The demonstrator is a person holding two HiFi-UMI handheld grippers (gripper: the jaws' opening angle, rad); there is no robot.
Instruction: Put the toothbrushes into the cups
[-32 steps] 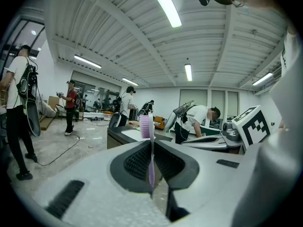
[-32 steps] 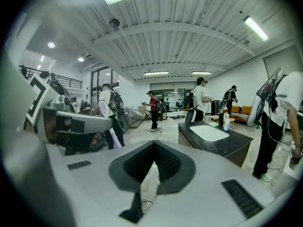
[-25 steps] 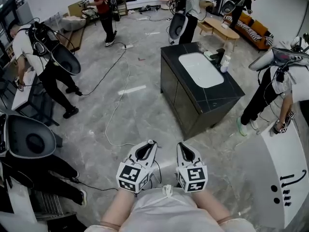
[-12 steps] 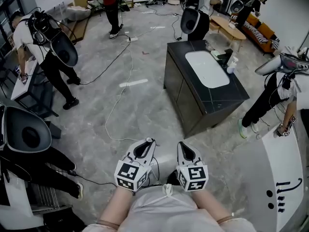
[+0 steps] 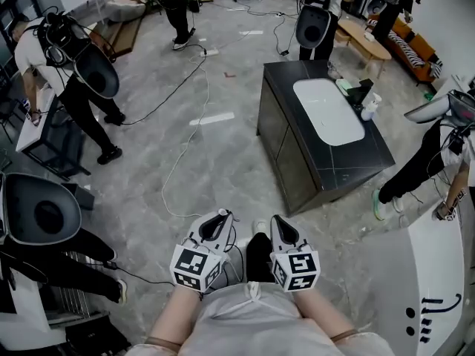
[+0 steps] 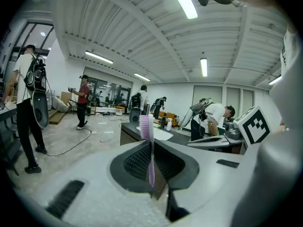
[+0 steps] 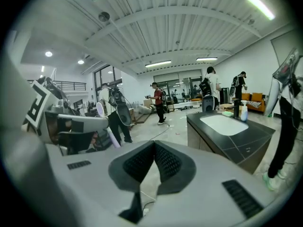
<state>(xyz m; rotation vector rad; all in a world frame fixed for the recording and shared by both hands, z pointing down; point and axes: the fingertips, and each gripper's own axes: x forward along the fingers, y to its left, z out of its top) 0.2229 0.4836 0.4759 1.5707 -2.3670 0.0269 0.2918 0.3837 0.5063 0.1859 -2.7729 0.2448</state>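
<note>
My left gripper (image 6: pixel 151 143) is shut on a pale purple toothbrush (image 6: pixel 147 126), whose bristled head stands up above the pads. From the right gripper view the same toothbrush (image 7: pixel 107 126) sticks up at the left. My right gripper (image 7: pixel 154 144) is shut with nothing between its pads. In the head view both grippers, left (image 5: pixel 221 215) and right (image 5: pixel 276 221), are held close to my body above the floor, far from the black counter (image 5: pixel 349 162). Small items, among them a white bottle (image 5: pixel 369 106), stand at the counter's far end; I cannot make out cups.
A white sink (image 5: pixel 327 110) is set into the black counter. Cables (image 5: pixel 185 136) run over the grey floor. Several people with backpack rigs stand around, one at the left (image 5: pixel 70 73), one at the right (image 5: pixel 438 143). A white curved table (image 5: pixel 434 273) lies at the right.
The view has advanced across the floor, and the counter now sits lower and further right in the frame. Both grippers keep their pose before my body. A dark shoe now shows between them.
</note>
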